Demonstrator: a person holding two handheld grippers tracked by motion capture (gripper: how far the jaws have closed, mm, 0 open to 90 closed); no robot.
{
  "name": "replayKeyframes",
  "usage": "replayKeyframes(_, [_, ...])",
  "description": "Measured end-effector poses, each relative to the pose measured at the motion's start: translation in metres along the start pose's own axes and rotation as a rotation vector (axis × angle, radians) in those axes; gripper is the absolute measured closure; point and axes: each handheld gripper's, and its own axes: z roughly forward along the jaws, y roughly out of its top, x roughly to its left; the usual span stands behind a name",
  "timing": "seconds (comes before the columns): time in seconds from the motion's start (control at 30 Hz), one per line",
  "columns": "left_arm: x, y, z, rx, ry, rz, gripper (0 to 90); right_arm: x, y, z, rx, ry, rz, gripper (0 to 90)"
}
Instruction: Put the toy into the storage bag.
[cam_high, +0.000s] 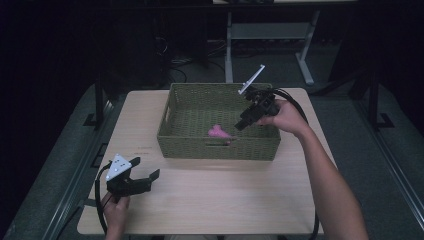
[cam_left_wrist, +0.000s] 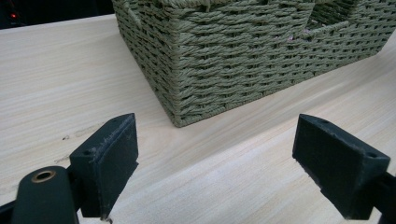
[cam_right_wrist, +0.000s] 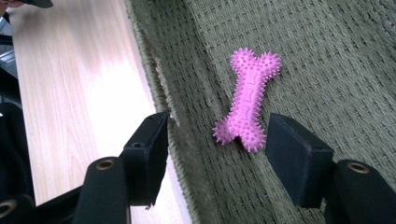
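Pink bone toy (cam_right_wrist: 247, 105) on basket floor, right gripper (cam_high: 243, 123) above it, not holding.

Lying flat on woven bottom of green basket (cam_high: 169, 134), close to near wall, with spiky knobs at both ends. Seen in right gripper view between two black jaws of right gripper (cam_right_wrist: 217, 156), but lower down, with clear gaps at both sides; jaws partly apart, pads pressing on nothing. Held by right hand (cam_high: 286, 117) over right part of basket in high view, pointing down and toward toy (cam_high: 219, 133). Left gripper (cam_high: 147, 170) near front left corner of wooden worktop (cam_high: 210, 195), well apart from basket, jaws spread wide and empty, aimed at basket corner (cam_left_wrist: 187, 88) in left gripper view.
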Motion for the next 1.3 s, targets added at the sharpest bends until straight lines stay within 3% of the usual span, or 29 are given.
replayKeyframes(0.77, [-0.001, 0.0, 0.001, 0.001, -0.001, 0.004, 13.8, 0.032, -0.012, -0.016, -0.039, -0.001, -0.05, 35.2])
replayKeyframes(1.3, [-0.001, 0.0, 0.001, 0.005, 0.0, 0.006, 13.9, 0.049, -0.028, -0.017, -0.041, -0.011, -0.07, 32.8])
